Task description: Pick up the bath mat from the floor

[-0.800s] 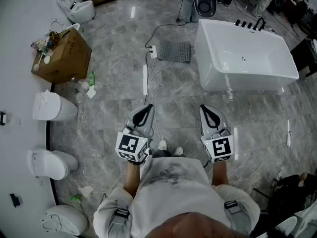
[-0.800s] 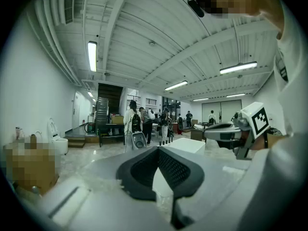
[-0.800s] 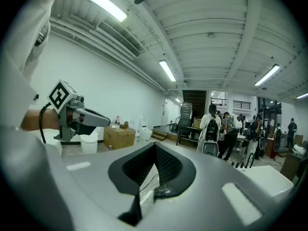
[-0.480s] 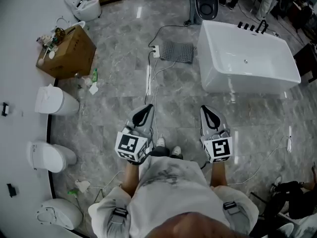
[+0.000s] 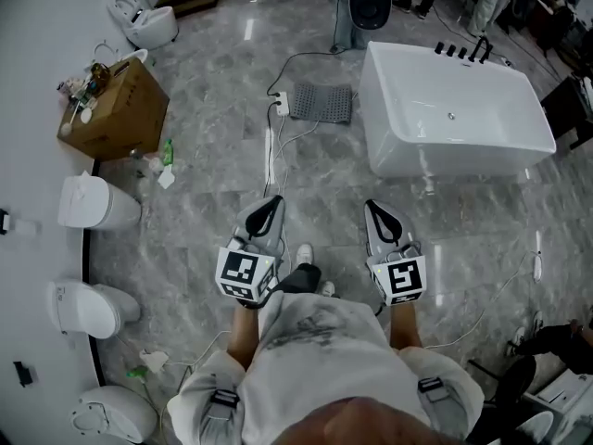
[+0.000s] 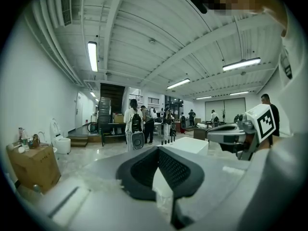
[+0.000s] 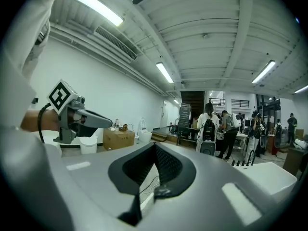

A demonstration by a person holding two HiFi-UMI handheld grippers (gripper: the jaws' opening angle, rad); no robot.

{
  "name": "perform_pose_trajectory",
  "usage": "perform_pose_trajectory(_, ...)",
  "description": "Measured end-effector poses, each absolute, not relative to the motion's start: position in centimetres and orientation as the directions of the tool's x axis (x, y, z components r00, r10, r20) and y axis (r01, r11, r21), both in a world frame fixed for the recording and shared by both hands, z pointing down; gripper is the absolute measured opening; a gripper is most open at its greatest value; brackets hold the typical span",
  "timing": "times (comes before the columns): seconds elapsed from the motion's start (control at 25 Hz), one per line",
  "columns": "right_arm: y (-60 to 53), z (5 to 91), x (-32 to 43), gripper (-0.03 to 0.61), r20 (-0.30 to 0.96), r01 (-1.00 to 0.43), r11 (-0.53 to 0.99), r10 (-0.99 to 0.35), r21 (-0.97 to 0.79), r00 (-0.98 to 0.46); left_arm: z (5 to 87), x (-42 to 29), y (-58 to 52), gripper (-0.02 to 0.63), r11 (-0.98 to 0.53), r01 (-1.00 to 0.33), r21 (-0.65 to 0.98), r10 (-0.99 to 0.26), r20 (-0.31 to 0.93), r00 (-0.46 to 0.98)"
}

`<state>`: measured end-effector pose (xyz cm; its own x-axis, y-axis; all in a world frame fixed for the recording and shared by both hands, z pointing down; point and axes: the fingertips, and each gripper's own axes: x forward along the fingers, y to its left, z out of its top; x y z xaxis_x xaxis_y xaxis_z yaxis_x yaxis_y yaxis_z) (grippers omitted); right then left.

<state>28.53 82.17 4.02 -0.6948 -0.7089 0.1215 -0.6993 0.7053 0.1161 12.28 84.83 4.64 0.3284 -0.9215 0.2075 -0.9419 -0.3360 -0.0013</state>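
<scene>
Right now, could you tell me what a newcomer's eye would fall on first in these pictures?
The white bathtub at upper right stands out first, with the grey bath mat on the floor by its left end. Nearer, the left gripper and right gripper are held side by side, jaws shut and empty.

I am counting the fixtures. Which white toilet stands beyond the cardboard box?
The toilet in the far left corner; the other three line the wall nearer than the cardboard box.
</scene>
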Motion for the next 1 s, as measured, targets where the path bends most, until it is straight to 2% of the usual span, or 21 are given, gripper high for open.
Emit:
perform_pose_trajectory(0.56, 69.4, 5.2, 20.8, 0.002, 0.171, -0.732, 0.661, -0.750, 0.167, -0.638, 5.2, 3.6, 71.0, 0.003, -0.342, -0.940, 0.019, -0.921, 0.191, 0.339)
perform_pose_trajectory(1.0, 62.8, 5.9, 17.2, 0.002, 0.206, -0.741, 0.648, -0.760, 0.177, -0.616, 6.7, 1.0, 64.1, 0.003, -0.399, -0.915, 0.067, -0.893, 0.199, 0.404)
